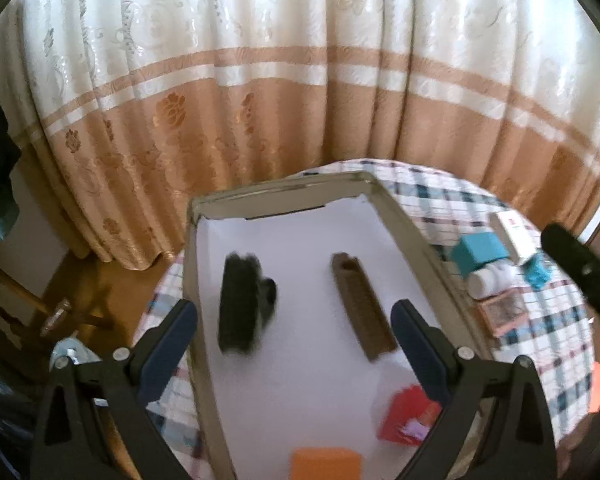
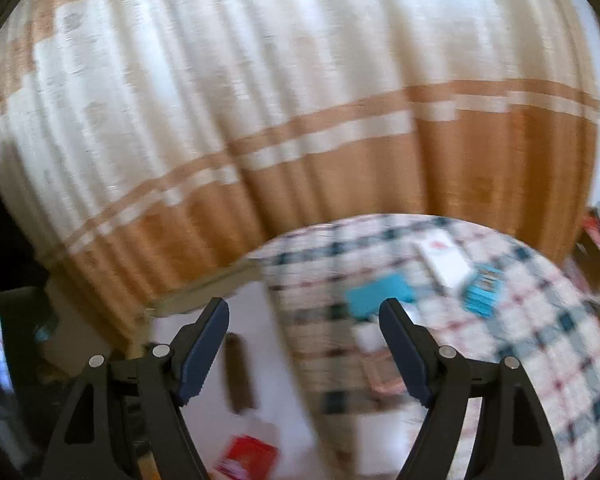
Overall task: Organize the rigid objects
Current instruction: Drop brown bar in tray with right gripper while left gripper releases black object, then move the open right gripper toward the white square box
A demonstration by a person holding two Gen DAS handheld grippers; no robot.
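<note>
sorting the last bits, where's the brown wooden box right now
In the left wrist view the brown wooden box lies inside the white tray, right of the black brush, above the red packet.

Left tongs (image 1: 294,344) spread wide above white tray (image 1: 204,248), black brush (image 1: 242,300), brown case (image 1: 362,306) inside

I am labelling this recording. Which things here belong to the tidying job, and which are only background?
Job:
- white-lined box
- black object, brown bar, red packet, orange item inside it
- teal box, white box, white bottle on the checked cloth

Background:
- curtain
- wooden chair
</note>
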